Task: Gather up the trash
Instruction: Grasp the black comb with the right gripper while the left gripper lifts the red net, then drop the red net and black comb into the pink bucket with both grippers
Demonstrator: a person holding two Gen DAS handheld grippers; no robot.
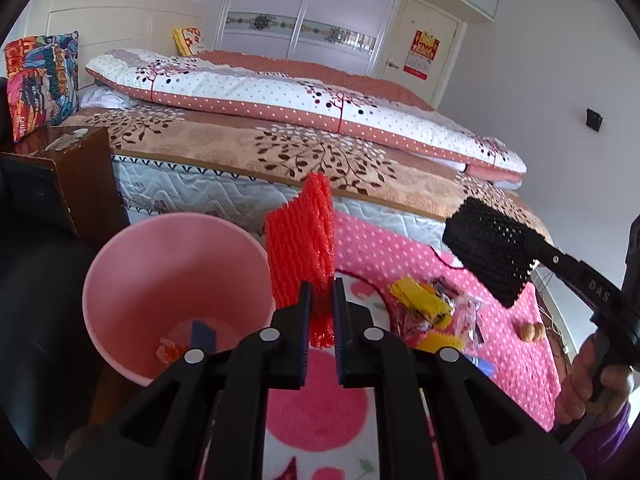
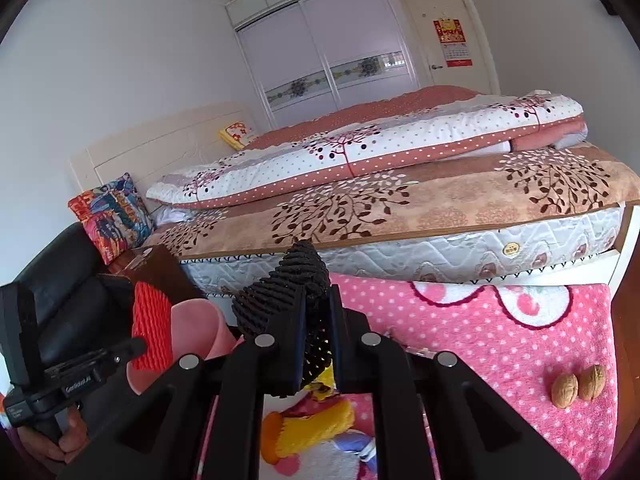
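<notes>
Your left gripper point(image 1: 322, 312) fingers clamp one red ribbed foam net point(image 1: 300, 240), upright beside the round pink plastic bin point(image 1: 120, 264); your right gripper point(image 2: 318, 332) fingers pinch one black foam net point(image 2: 288, 284). Farther on the fuzzy pink dotted rug point(image 2: 500, 320): crinkly wrappers point(image 1: 432, 304), two wrinkled walnuts point(image 2: 578, 388)

My right gripper point(image 2: 319, 320) clamps black foam netting point(image 2: 288, 284). My left gripper point(image 2: 140, 344) grips red foam netting point(image 2: 152, 324) beside the pink bin point(image 2: 196, 320)
</notes>
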